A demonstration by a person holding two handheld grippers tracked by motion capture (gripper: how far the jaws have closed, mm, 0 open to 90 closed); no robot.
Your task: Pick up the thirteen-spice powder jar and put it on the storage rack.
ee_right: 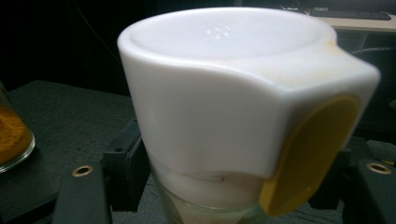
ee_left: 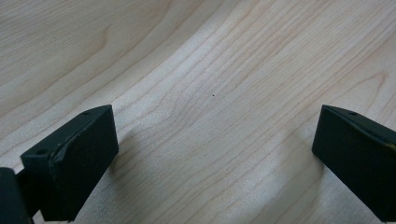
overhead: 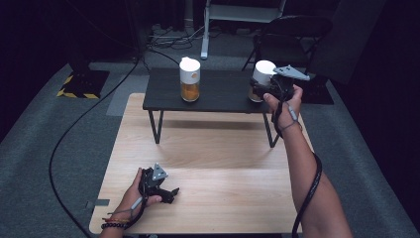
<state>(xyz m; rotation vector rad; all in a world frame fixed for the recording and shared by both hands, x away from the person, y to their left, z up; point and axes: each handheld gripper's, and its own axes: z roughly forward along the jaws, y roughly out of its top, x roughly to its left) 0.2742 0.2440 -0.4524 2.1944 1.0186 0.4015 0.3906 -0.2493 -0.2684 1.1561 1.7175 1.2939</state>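
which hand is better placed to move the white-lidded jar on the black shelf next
Right. The right tongs are already shut around the white-lidded jar on the black shelf, a jaw on each side of it. The left tongs are open over the bare wooden table, far from both jars.

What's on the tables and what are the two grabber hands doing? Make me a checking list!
Surface: light wooden table; low black table at its far edge.
Job's things: white-lidded jar on the black table, at its right end.
Clutter: second jar with orange powder, also on the black table.
Grippers: right gripper shut on the white-lidded jar; left gripper open, empty, resting on the wood.
Cables: black cable across the floor.
Surroundings: grey carpet, folding chair.
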